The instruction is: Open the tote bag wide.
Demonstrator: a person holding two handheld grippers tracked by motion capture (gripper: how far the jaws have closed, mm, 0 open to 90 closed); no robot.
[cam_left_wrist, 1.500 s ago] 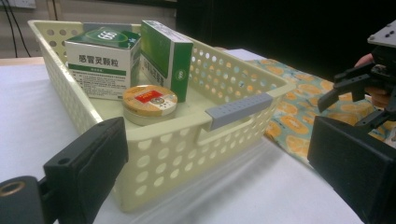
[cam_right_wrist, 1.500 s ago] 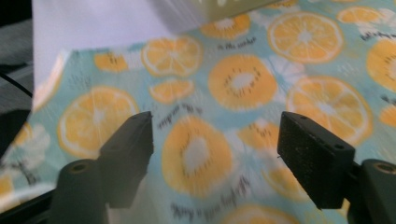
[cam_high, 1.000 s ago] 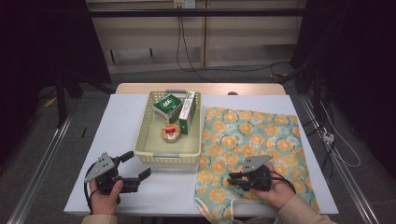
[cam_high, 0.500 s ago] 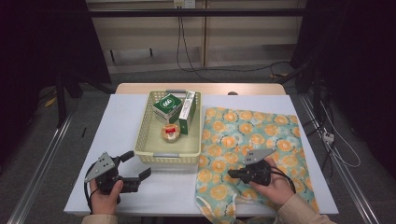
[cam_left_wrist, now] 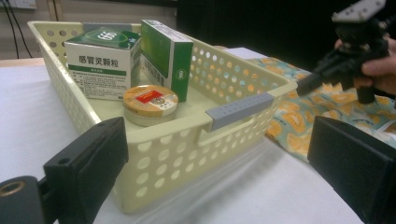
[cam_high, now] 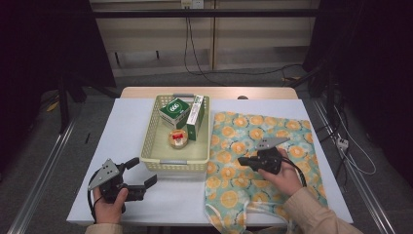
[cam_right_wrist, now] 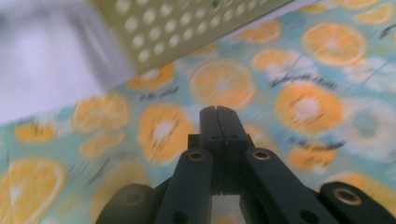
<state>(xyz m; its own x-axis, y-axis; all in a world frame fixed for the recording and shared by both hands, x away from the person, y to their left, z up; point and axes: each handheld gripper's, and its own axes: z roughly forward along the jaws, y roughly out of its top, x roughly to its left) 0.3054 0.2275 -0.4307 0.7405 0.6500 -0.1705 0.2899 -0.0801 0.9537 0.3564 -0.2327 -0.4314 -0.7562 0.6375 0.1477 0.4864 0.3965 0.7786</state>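
My left gripper (cam_high: 145,170) rests near the table's front left with its jaws wide open and nothing between them, pointing at the cream perforated basket (cam_high: 151,146). In the left gripper view that gripper (cam_left_wrist: 219,163) frames the basket wall (cam_left_wrist: 163,163). Inside lie a green-and-white box (cam_left_wrist: 100,65), a tall green box (cam_left_wrist: 163,56) and a round tin (cam_left_wrist: 150,101). My right gripper (cam_high: 240,160) hovers over the orange-print cloth (cam_high: 282,126), tips toward the basket. Its jaws (cam_right_wrist: 218,112) are shut together, holding nothing, with the cloth (cam_right_wrist: 303,102) below.
The basket has grey handles at its near and far ends (cam_high: 174,162). White table surface (cam_high: 122,126) lies left of the basket. The cloth's front edge hangs over the table's front edge (cam_high: 234,214). Cables and dark floor surround the table.
My right gripper has moved away from the person across the cloth, toward the basket's corner, and its jaws have shut. The left gripper has stayed put.
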